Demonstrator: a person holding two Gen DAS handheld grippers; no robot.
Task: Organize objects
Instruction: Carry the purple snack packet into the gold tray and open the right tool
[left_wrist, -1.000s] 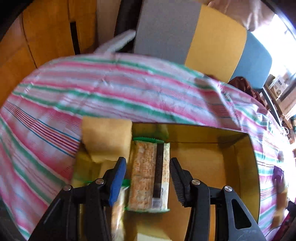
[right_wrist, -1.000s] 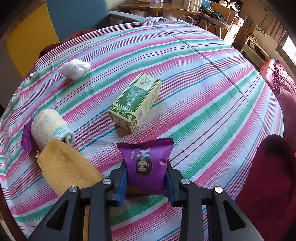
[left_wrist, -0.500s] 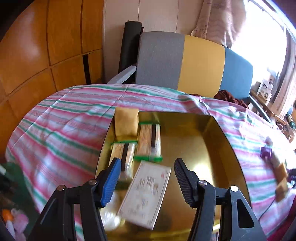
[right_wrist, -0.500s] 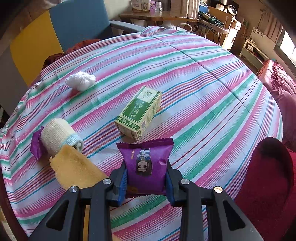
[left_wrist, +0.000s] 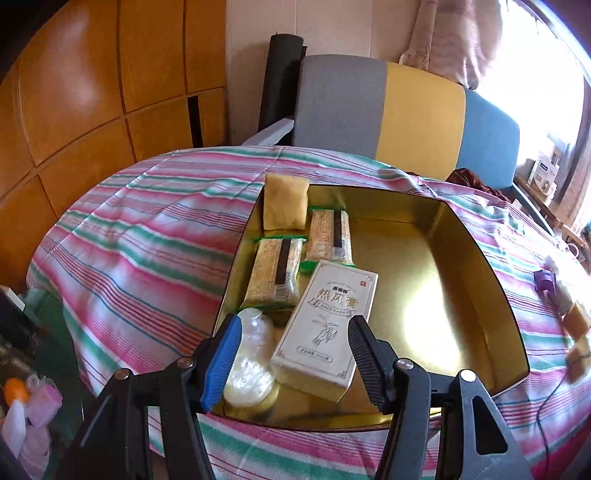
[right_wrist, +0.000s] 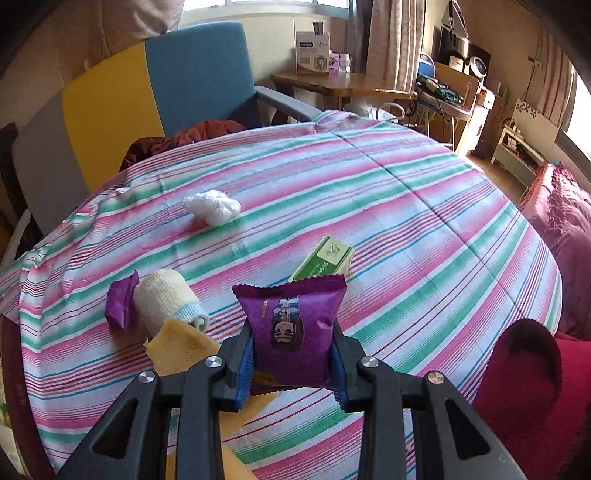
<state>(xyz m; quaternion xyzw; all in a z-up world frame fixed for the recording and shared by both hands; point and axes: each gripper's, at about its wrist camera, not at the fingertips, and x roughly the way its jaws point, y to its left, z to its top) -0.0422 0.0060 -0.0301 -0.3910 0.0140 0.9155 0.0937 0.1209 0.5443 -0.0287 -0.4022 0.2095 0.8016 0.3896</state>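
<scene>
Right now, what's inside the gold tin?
In the gold tin: a yellow sponge, two wrapped cracker bars, a white box, and a clear-wrapped round item. Anything beneath them is hidden.

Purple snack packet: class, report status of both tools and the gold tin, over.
Right tool shut on purple snack packet, above the tablecloth. Left tool open, empty, over gold tin. Tin's right half bare; white box lies inside.
</scene>
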